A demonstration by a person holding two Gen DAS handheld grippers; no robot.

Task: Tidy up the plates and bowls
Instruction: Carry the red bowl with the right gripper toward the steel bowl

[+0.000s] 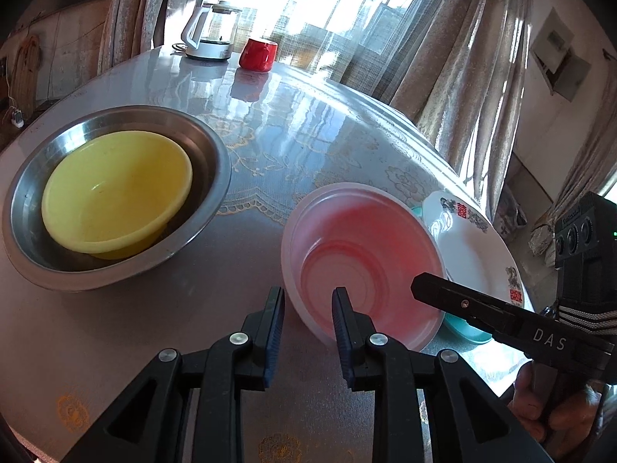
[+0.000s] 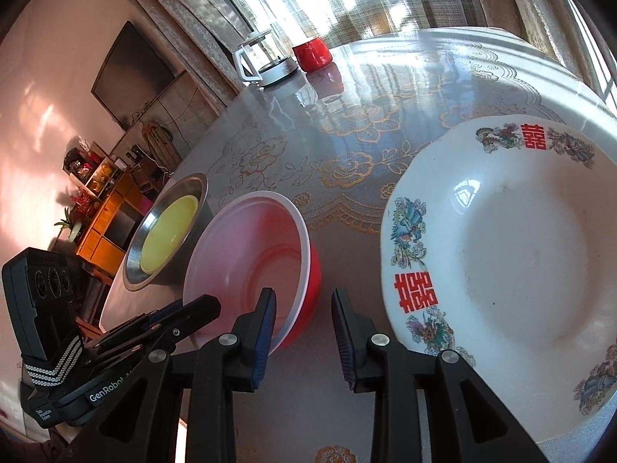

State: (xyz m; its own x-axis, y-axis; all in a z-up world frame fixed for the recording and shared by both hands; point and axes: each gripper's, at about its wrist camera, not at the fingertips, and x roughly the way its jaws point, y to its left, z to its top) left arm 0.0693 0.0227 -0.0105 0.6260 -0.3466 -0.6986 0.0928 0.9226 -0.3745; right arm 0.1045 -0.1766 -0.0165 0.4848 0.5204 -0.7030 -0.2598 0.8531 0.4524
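Observation:
A red plastic bowl (image 1: 366,254) (image 2: 250,254) with a pale inside stands on the table between both grippers. My left gripper (image 1: 308,305) (image 2: 206,306) straddles its near-left rim, one finger inside and one outside, jaws apart and not pressing. My right gripper (image 2: 304,305) (image 1: 418,289) straddles the bowl's right wall the same way, open. To the right lies a white plate (image 1: 474,254) (image 2: 501,262) with red characters and bird patterns, on a teal dish (image 1: 464,332). At the left a yellow bowl (image 1: 115,196) (image 2: 169,231) sits inside a steel bowl (image 1: 216,154) (image 2: 193,193).
A glass kettle (image 1: 210,34) (image 2: 266,58) and a red mug (image 1: 258,54) (image 2: 312,54) stand at the far end of the glossy table (image 1: 308,135), by the curtained window. The table edge runs close behind the white plate. A hand (image 1: 555,416) holds the right gripper.

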